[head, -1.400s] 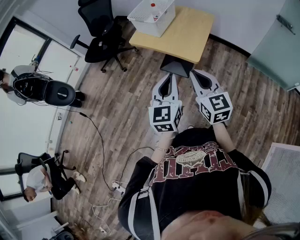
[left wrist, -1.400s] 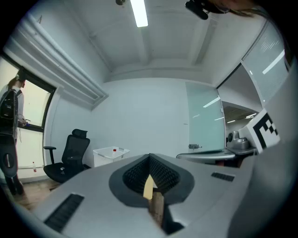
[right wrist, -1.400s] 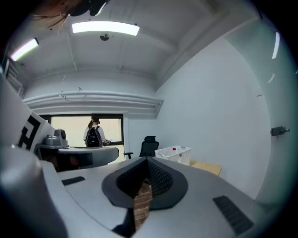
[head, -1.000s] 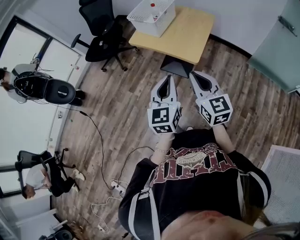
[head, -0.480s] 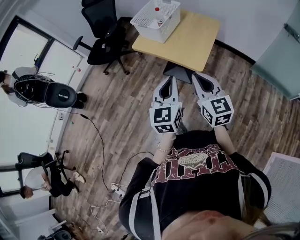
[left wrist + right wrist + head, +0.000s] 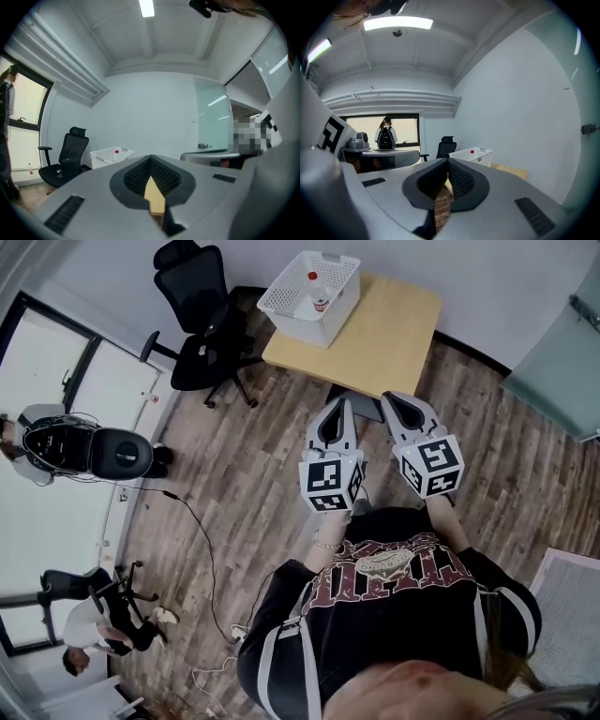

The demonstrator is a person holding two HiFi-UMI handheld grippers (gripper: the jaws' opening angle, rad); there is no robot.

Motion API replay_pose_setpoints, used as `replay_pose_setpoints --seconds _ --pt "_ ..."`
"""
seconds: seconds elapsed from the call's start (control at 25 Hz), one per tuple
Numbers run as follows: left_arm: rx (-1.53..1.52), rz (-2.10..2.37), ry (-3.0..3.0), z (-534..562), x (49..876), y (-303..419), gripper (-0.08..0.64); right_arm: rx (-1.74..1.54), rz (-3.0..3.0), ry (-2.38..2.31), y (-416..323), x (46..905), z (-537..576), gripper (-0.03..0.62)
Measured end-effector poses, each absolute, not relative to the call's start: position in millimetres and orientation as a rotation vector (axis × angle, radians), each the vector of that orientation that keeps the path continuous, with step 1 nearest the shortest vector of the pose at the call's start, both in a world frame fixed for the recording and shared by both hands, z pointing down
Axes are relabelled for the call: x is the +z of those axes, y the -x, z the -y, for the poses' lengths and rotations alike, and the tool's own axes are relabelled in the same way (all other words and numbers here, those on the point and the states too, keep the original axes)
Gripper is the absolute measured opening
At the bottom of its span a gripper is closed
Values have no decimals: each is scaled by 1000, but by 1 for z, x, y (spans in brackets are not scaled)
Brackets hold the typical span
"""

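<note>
I hold two hand-held grippers side by side, pointing forward above the wooden floor. The left hand-held gripper and the right hand-held gripper each have jaws pressed together, gripping nothing. Just ahead stands one desk. On its far left corner sits one white basket with one red-capped bottle inside. Further left is one black office chair.

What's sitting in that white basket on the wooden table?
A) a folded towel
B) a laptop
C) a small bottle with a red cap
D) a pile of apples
C: in the head view, the white basket on the wooden table holds a small bottle with a red cap, and nothing else shows inside it.
</note>
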State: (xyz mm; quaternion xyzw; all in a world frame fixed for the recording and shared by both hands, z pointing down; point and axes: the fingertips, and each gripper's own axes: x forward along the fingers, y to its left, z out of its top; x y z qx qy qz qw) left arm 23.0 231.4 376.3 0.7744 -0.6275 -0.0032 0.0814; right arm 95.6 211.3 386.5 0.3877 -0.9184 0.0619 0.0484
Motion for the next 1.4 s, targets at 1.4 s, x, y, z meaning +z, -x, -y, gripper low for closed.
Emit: replay_pose_setpoints --seconds 1.4 --pt "31 1734 -2393 -130 393 55 48 198 2720 -1318 -13 397 -113 18"
